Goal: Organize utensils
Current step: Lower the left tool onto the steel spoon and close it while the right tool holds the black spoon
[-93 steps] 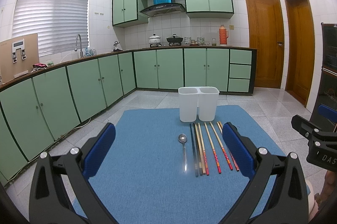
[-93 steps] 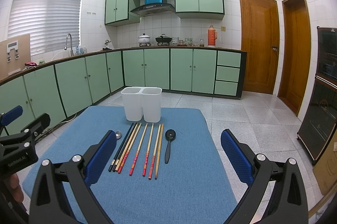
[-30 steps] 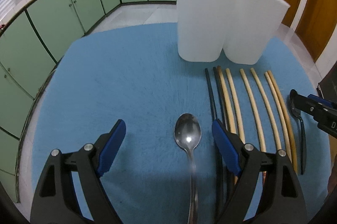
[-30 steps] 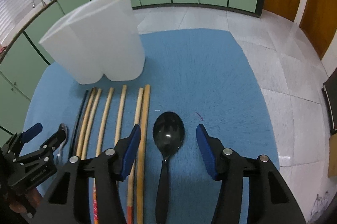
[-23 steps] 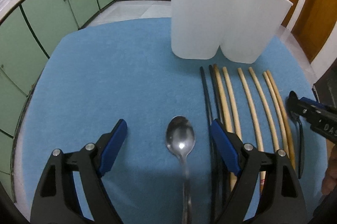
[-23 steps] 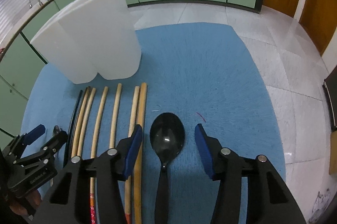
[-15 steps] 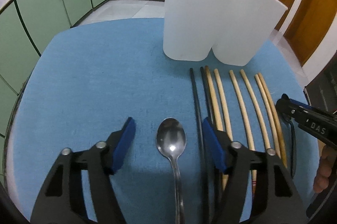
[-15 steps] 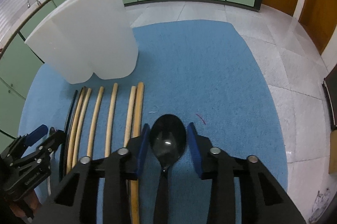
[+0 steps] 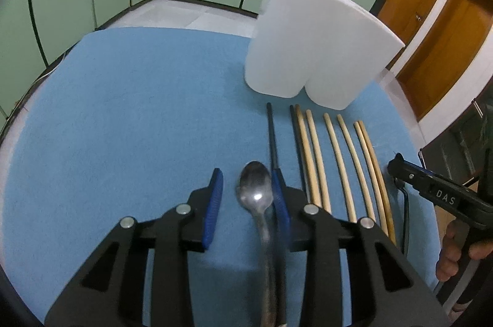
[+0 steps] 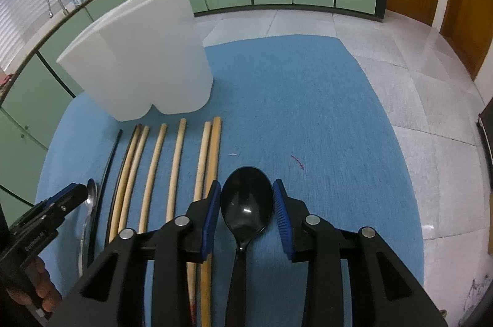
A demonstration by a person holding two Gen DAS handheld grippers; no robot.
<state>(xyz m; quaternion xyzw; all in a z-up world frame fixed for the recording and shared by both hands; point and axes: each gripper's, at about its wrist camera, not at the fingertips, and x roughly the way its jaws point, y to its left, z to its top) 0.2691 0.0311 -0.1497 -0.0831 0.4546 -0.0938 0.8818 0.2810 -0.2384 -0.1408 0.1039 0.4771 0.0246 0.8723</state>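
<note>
A metal spoon [image 9: 254, 191] lies on the blue mat [image 9: 138, 111] between the pads of my left gripper [image 9: 246, 173]. Its jaws are closing; the right pad touches the bowl, and a gap shows at the left pad. In the right wrist view, my right gripper [image 10: 247, 182] is shut on the bowl of a black spoon [image 10: 246, 207], both pads against its edges. Several wooden chopsticks [image 9: 345, 157] [image 10: 178, 167] and two black chopsticks [image 9: 272, 136] lie in a row between the spoons. A white two-compartment holder [image 9: 308, 50] [image 10: 138, 56] stands upright behind them.
The blue mat [image 10: 292, 111] covers the tabletop, with bare mat left of the metal spoon and right of the black spoon. Past the mat's edge are a tiled floor [image 10: 416, 65], green cabinets [image 9: 77, 3] and wooden doors [image 9: 431, 43]. A person's hand [image 9: 456, 250] holds the right gripper.
My left gripper's jaws have narrowed around the metal spoon and it has drawn closer. The right gripper's pads have closed onto the black spoon's bowl and stayed there.
</note>
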